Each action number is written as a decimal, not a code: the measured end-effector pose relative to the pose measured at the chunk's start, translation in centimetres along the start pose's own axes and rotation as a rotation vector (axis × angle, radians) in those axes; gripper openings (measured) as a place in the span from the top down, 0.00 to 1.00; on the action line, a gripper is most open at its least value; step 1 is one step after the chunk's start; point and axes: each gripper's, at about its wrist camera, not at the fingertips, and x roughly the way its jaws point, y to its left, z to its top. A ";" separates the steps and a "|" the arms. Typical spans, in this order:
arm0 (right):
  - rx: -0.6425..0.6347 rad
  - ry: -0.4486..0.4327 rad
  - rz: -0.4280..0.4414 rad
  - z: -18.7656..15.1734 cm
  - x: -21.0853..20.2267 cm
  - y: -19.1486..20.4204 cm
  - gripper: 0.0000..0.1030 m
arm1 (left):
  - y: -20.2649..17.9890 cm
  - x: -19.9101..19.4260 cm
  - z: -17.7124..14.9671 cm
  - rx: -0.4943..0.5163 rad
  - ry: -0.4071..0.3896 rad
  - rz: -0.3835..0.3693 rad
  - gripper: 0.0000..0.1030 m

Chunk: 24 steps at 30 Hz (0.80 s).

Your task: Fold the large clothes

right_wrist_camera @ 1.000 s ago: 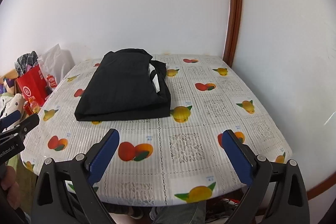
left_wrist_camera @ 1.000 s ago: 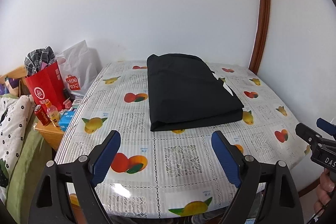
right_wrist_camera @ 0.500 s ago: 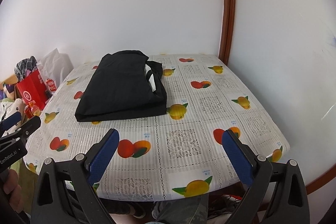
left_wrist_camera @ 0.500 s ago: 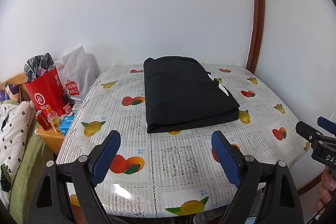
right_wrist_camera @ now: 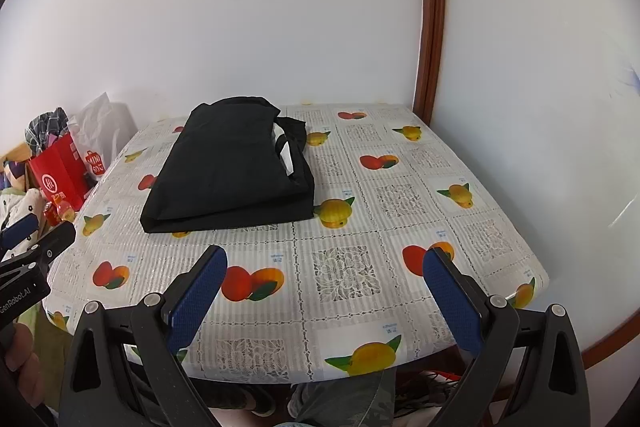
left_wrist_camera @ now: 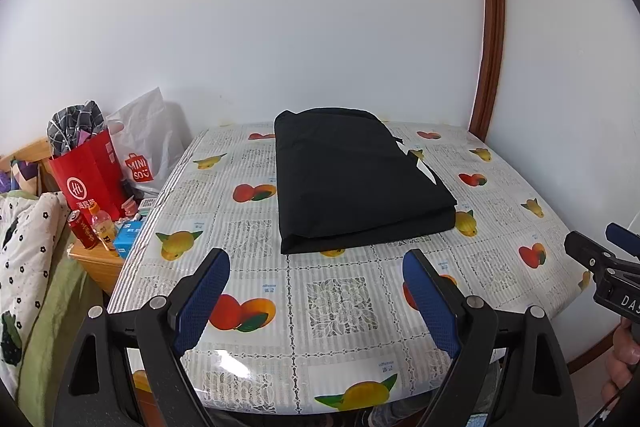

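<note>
A red paper shopping bag (left_wrist_camera: 90, 179) and a white plastic bag (left_wrist_camera: 148, 151) stand left of the fruit-patterned table (left_wrist_camera: 340, 311). The folded black garment (left_wrist_camera: 356, 179) lies on the table's far half, long axis running away toward the wall, its right-side layers hard to make out. Left tool (left_wrist_camera: 316, 301) and right tool (right_wrist_camera: 324, 301) hover spread wide, empty, over the near edge.

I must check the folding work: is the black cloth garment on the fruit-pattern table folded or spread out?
Folded. The black cloth garment lies as a compact rectangle with stacked layers along its near edge, flat on the fruit-pattern table.
</note>
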 end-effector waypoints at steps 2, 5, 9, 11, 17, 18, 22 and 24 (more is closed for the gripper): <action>0.001 -0.001 0.001 0.0 0.0 0.0 0.06 | 0.0 0.0 0.0 0.000 0.001 0.001 0.15; 0.002 0.001 0.002 0.0 0.0 0.0 0.06 | 0.0 0.0 0.0 -0.001 0.000 0.000 0.15; 0.002 0.001 0.002 0.0 0.0 0.0 0.06 | 0.0 0.0 0.0 -0.002 0.001 0.002 0.15; 0.003 0.001 0.001 0.0 0.0 0.0 0.06 | 0.0 0.0 0.0 0.000 -0.001 -0.001 0.15; 0.004 0.000 0.001 0.1 0.0 0.0 0.06 | 0.0 -0.1 0.0 -0.001 0.000 0.001 0.15; 0.004 0.000 0.001 0.1 0.0 -0.1 0.06 | 0.0 -0.1 0.0 0.000 0.000 0.000 0.15; 0.003 -0.001 0.002 0.1 0.0 -0.1 0.06 | 0.0 -0.1 0.0 -0.001 0.000 0.000 0.15; 0.003 -0.001 0.003 0.1 0.0 -0.1 0.06 | 0.1 -0.1 0.0 -0.001 -0.001 0.000 0.15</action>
